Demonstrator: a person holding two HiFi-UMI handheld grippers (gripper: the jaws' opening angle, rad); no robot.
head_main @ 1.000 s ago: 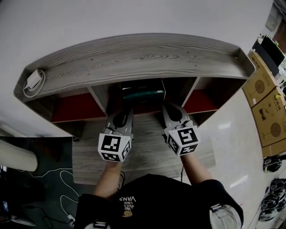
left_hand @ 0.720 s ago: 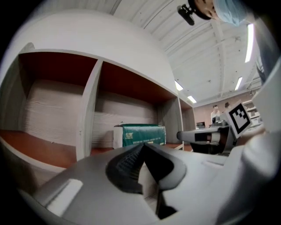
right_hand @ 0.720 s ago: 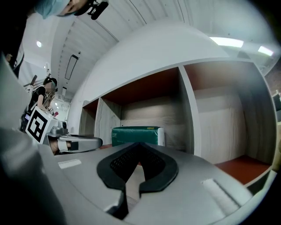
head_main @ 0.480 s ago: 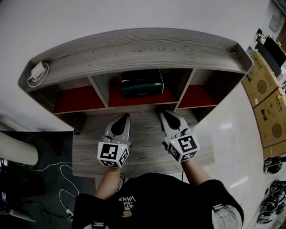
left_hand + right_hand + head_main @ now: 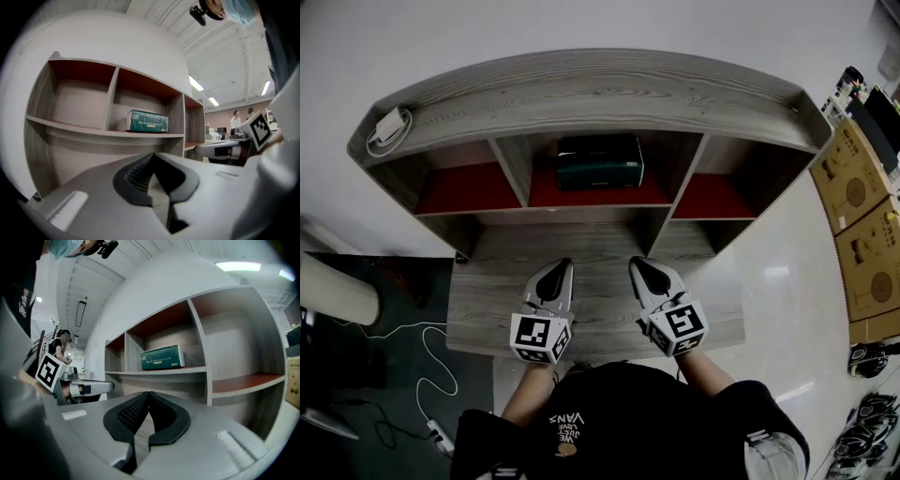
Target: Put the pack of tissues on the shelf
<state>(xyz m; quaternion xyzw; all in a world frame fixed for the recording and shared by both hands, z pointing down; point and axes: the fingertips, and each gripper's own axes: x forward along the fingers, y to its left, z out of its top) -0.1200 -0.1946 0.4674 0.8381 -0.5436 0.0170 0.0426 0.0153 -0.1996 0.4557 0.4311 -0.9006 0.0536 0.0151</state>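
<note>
The dark green pack of tissues lies in the middle compartment of the wooden shelf; it also shows as the green pack in the left gripper view and the green pack in the right gripper view. My left gripper and right gripper hover side by side over the wooden desk, well short of the shelf. Both are shut with nothing between the jaws. In each gripper view the jaws meet at their tips.
A white charger with a coiled cable sits on the shelf top at the left. Cardboard boxes stand at the right. Cables trail on the dark floor at the lower left. The side compartments have red floors.
Both grippers have drawn back from the shelf's middle compartment toward the person, over the desk. The tissue pack stays in the compartment.
</note>
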